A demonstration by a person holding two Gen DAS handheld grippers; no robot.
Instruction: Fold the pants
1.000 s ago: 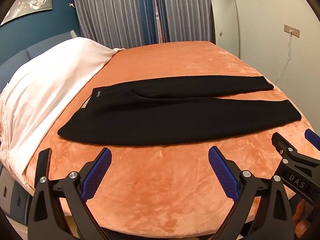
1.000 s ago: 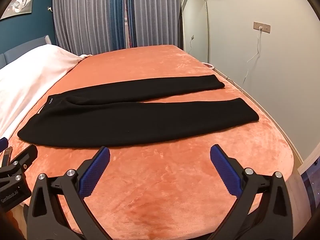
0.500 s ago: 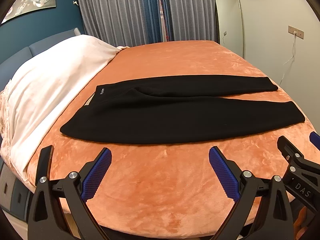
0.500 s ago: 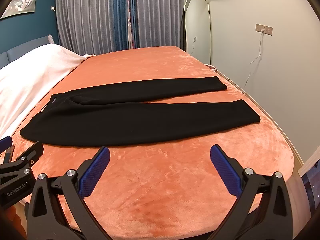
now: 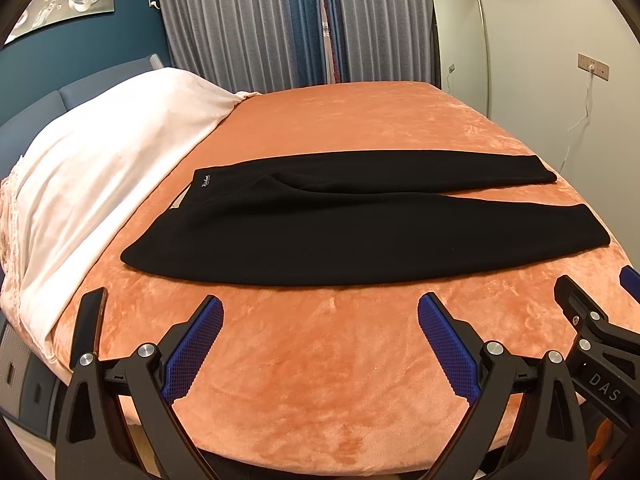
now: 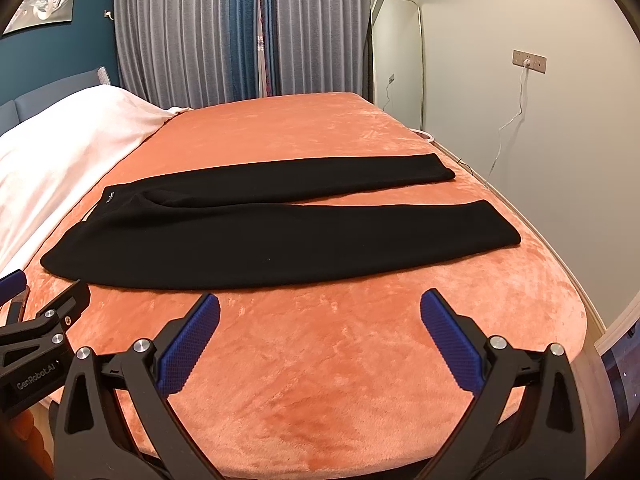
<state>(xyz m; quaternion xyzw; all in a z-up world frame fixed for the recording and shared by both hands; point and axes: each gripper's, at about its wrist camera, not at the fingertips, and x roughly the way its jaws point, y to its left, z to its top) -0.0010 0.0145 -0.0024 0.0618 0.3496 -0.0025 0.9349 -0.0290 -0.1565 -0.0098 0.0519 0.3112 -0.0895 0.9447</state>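
Note:
Black pants (image 5: 340,224) lie flat and spread out on the orange bed (image 5: 320,380), waistband to the left, both legs running to the right and splayed apart. They also show in the right wrist view (image 6: 280,236). My left gripper (image 5: 320,328) is open and empty above the near bed edge, short of the pants. My right gripper (image 6: 320,328) is open and empty too, beside it on the right. Part of the right gripper shows in the left wrist view (image 5: 592,340), and part of the left gripper shows in the right wrist view (image 6: 40,328).
A white blanket (image 5: 92,184) covers the left end of the bed. Grey and blue curtains (image 5: 312,20) hang behind, with a mirror (image 5: 460,48) against the right wall. A wall socket with a white cable (image 6: 528,60) is on the right. The bed's right edge drops off near the wall.
Both grippers have lifted and tilted slightly, so the pants sit a little lower in view. The pants have not moved and both grippers stay open.

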